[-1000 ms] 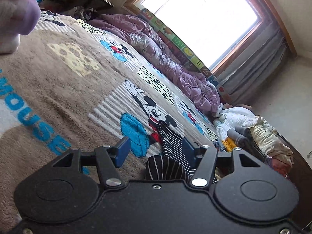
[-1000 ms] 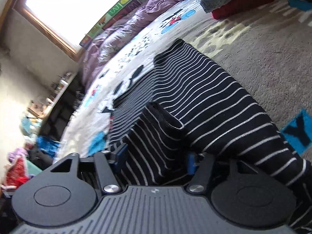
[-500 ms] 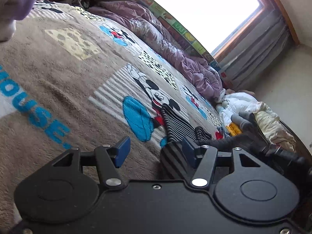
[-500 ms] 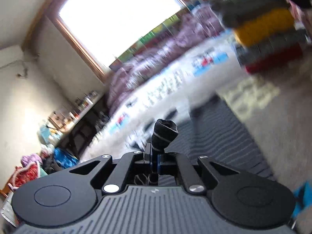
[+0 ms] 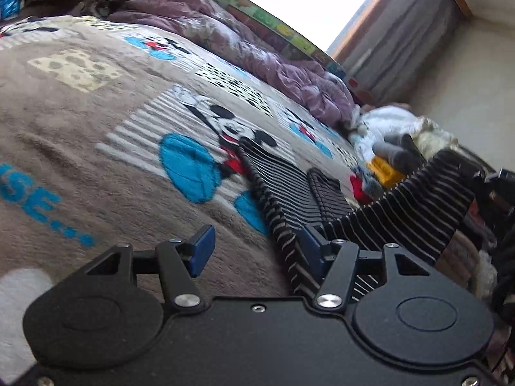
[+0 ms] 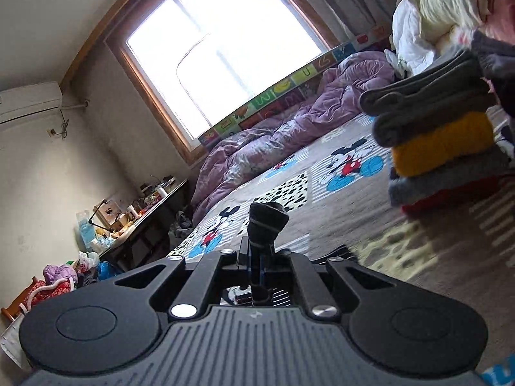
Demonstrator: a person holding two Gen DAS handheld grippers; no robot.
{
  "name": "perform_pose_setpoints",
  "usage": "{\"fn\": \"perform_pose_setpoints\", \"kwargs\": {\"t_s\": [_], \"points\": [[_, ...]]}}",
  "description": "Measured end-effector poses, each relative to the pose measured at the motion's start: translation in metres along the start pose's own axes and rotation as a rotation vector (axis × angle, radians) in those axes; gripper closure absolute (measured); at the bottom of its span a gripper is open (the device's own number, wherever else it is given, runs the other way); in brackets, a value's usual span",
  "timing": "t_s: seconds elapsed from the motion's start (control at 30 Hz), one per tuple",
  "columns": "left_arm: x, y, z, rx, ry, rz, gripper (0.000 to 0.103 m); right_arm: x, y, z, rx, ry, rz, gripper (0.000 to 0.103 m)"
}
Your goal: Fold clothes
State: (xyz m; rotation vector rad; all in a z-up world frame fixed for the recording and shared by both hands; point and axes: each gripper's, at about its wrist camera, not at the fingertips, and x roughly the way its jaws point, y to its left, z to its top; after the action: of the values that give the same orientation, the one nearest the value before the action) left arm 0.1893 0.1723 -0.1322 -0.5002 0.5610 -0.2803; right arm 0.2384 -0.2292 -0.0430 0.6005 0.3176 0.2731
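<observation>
A black shirt with thin white stripes [image 5: 289, 199] lies on the Mickey Mouse blanket [image 5: 96, 135]. My left gripper [image 5: 256, 251] is open just above the blanket. The shirt's near edge lies between its jaws, close to the right blue pad [image 5: 310, 247], and neither pad presses on it. At the right of the left wrist view, one part of the shirt [image 5: 428, 199] is pulled up off the bed toward a dark gripper body [image 5: 495, 177]. In the right wrist view my right gripper [image 6: 256, 257] is shut on a bunched fold of the striped shirt [image 6: 268, 222], which sticks up above the fingers.
A stack of folded clothes [image 6: 444, 154] in grey, yellow and red sits on the blanket to the right, with loose pale clothes [image 6: 431, 16] behind it. A crumpled purple duvet [image 6: 289, 135] lies under the window [image 6: 225, 51]. A cluttered desk [image 6: 135, 222] stands beside the bed.
My right gripper went from open around a shirt fold to shut on it and rose, lifting that part off the bed. My left gripper slid toward the shirt's near edge and stayed open.
</observation>
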Motion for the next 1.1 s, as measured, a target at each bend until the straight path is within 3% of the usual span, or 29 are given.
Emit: {"fn": "perform_pose_setpoints", "kwargs": {"t_s": [0.2,0.6,0.83,1.1], "points": [[0.009,-0.031,-0.01,0.143,0.027,-0.037,0.046,-0.023,-0.025,-0.001,0.024,-0.014,-0.015,0.097],[0.019,-0.081,-0.038,0.399,0.076,-0.212,0.046,-0.074,-0.078,-0.01,0.097,-0.062,-0.076,0.097],[0.02,-0.087,-0.041,0.417,0.1,-0.266,0.046,-0.072,-0.111,-0.02,0.143,-0.026,-0.109,0.097],[0.012,-0.06,-0.027,0.354,0.065,-0.194,0.049,-0.055,-0.126,-0.024,0.149,0.017,-0.104,0.097]]}}
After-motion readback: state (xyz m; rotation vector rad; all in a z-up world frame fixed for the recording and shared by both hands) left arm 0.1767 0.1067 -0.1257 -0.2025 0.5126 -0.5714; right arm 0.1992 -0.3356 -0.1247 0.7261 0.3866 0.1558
